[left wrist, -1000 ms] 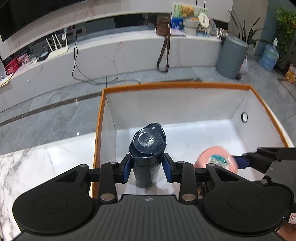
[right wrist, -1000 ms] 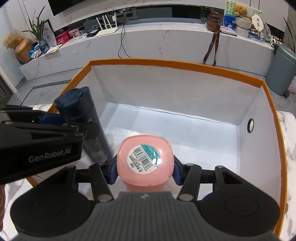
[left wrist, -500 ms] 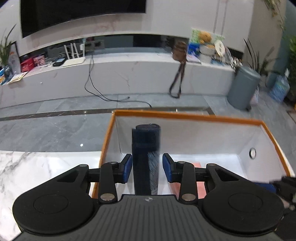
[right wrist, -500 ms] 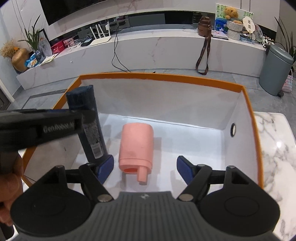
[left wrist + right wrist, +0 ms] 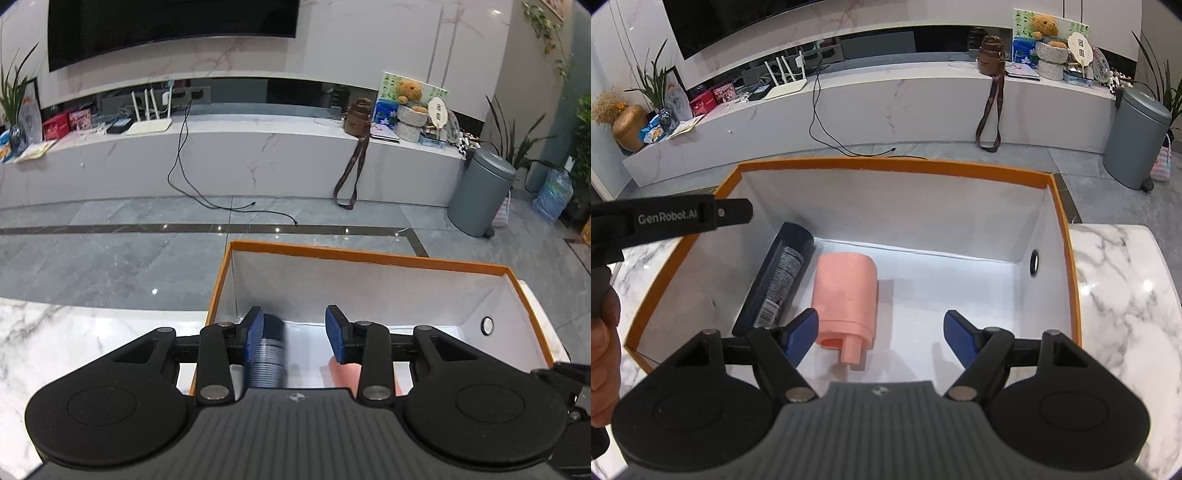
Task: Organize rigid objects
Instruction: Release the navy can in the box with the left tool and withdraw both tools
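Observation:
An orange-rimmed white box [image 5: 1060, 206] stands on the marble table. Inside it a dark blue bottle [image 5: 779, 275] leans against the left wall, and a pink bottle [image 5: 846, 291] lies beside it, nozzle toward me. My right gripper [image 5: 881, 338] is open and empty above the box's near side. My left gripper [image 5: 294, 334] is open; the dark bottle [image 5: 269, 350] shows blurred between its fingers, close to the left pad. The left gripper also shows in the right wrist view [image 5: 731, 214] over the box's left rim.
The marble table [image 5: 1123, 302] extends right of the box and also left [image 5: 74, 332]. Beyond lie a grey tiled floor, a long white TV bench [image 5: 236, 162] with clutter, and a grey bin [image 5: 480, 195].
Both grippers opened and pulled back. The pink bottle was let go first and lies in the box. The dark bottle was released and now leans against the left wall.

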